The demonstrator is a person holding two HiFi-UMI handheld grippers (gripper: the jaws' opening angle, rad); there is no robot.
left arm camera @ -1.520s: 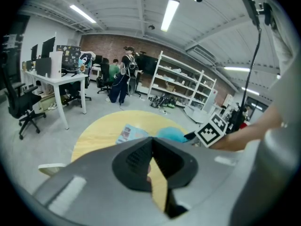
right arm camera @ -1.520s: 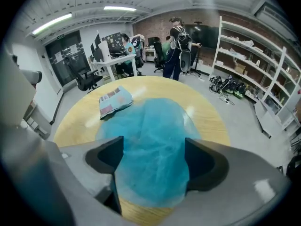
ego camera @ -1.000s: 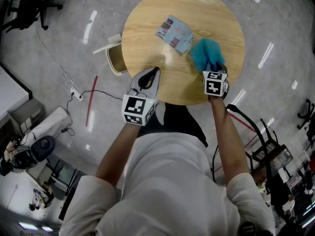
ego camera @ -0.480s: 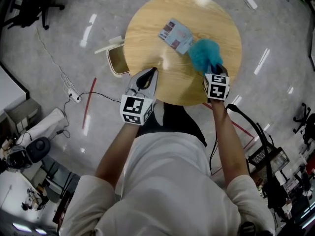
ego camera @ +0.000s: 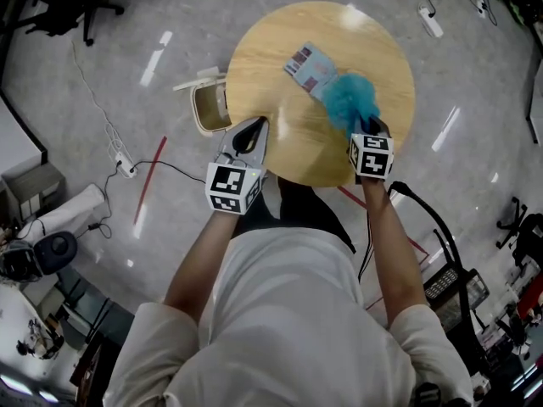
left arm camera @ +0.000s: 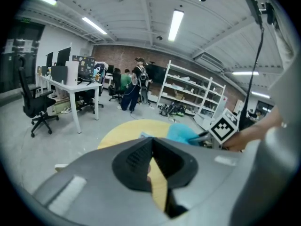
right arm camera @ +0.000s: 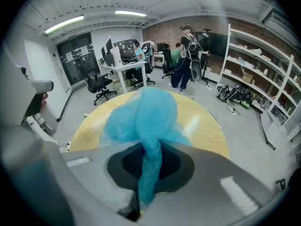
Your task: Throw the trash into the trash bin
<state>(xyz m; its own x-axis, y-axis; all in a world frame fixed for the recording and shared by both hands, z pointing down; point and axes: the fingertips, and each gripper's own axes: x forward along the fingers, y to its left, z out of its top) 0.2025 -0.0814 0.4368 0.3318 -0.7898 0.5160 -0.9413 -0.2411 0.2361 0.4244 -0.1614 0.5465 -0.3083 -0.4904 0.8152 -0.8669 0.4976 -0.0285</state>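
So: grasp done, carry to the bin is the step in hand.

The round worktop (ego camera: 271, 49) carries the trash. The bin (ego camera: 208, 108) stands on the floor just off the worktop's left edge, with its lid (ego camera: 197, 80) up and its mouth open.

Both forearms reach forward from the near edge, well apart. The right one (ego camera: 382, 227) ends at the near-right edge, pitched steeply down. The left one (ego camera: 204, 253) ends at the near-left edge at a shallower angle.

- Right tongs (ego camera: 371, 125): clenched on the blue wad (ego camera: 349, 100). A twisted tail of it runs down between the jaws and the rest bunches out in front. It hangs over the worktop's right side; I can't tell if it's clear of the surface.
- Left tongs (ego camera: 259, 127): tips together, nothing between them, idle.
- Packet (ego camera: 310, 64): flat near the worktop's middle, just beside the wad. Probably trash too, untouched.

Next move, my read: swing the right tongs across the near edge to over the bin mouth, keep the grip until the wad is above the opening, then release. The loose bulk may drag over the packet or catch the rim, so carry it high. The left tongs sit in that path and should move aside.
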